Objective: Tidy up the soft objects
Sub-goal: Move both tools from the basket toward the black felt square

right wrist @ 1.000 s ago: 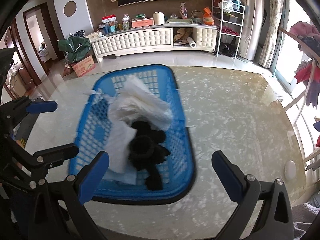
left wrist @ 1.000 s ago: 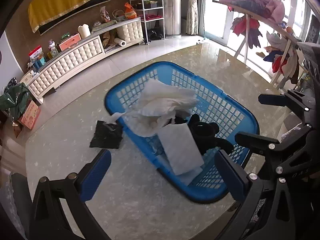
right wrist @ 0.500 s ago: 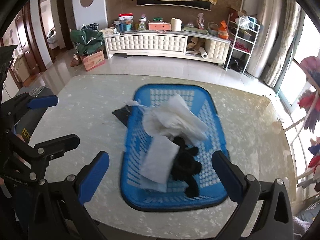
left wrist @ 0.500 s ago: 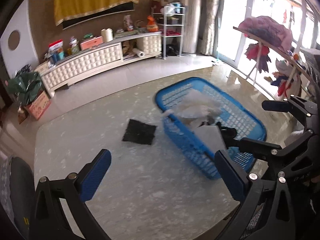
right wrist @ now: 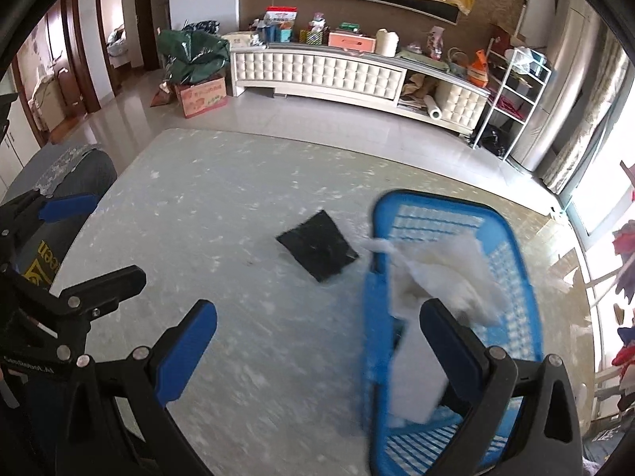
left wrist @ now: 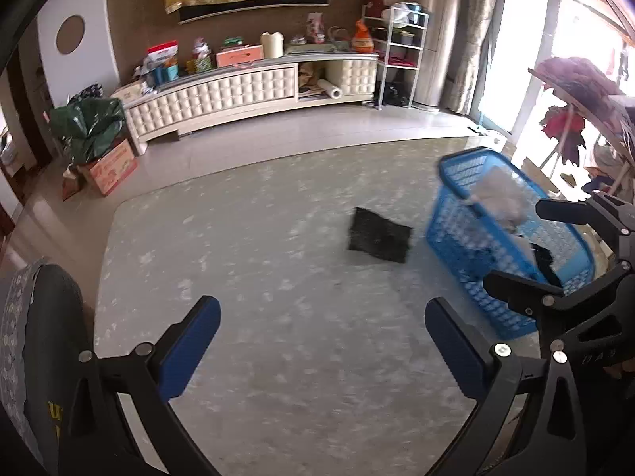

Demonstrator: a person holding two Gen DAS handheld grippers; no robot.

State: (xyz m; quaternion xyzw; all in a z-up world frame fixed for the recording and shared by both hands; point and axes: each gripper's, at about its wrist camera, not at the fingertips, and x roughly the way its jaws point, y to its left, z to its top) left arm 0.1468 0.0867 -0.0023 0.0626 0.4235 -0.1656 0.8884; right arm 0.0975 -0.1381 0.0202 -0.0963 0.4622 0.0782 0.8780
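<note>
A blue plastic basket (left wrist: 456, 222) stands on the right of the marble table (left wrist: 278, 317), holding white cloths (left wrist: 502, 198) and a black item (left wrist: 545, 260). It also shows in the right wrist view (right wrist: 512, 258) with the white cloths (right wrist: 444, 269). A folded black cloth (left wrist: 379, 235) lies flat on the table just left of the basket; it also shows in the right wrist view (right wrist: 317, 244). My left gripper (left wrist: 321, 341) is open and empty above the table's near side. My right gripper (right wrist: 317, 345) is open and empty, its right finger over the basket's near end.
A dark chair back (left wrist: 43, 317) stands at the table's left edge. Beyond the table are a white cabinet (left wrist: 246, 89), a cardboard box (left wrist: 111, 166) and a wire shelf (left wrist: 401, 47). A clothes rack (left wrist: 575, 91) stands at the right.
Both views have swung left and pulled back. The basket has shifted to the right of both views and the black cloth now lies near the middle. Both grippers stay open.
</note>
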